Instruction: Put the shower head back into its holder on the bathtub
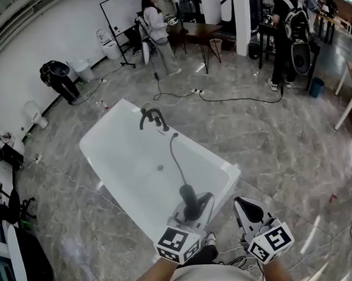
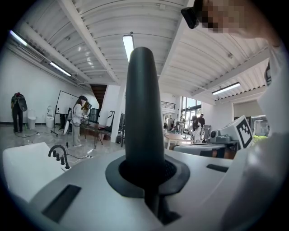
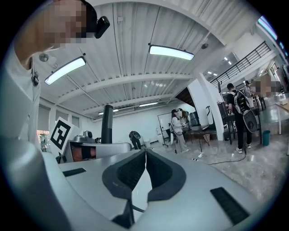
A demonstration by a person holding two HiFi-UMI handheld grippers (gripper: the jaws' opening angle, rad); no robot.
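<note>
In the lower middle of the head view, the left gripper (image 1: 191, 209) has its jaws clamped on the dark handle of the shower head (image 1: 188, 196). In the left gripper view, the handle stands upright between the jaws. The hose (image 1: 173, 152) runs from the shower head up the frame towards the dark faucet (image 1: 152, 116) at the far end of the white bathtub (image 1: 112, 135). The shower head is over the near corner of the tub, well apart from the faucet. Just to the right, the right gripper (image 1: 244, 207) has its jaws pressed together with nothing between them. On the grey floor (image 1: 272, 142) beyond, two people (image 1: 156, 30) stand by tables at the top of the frame.
</note>
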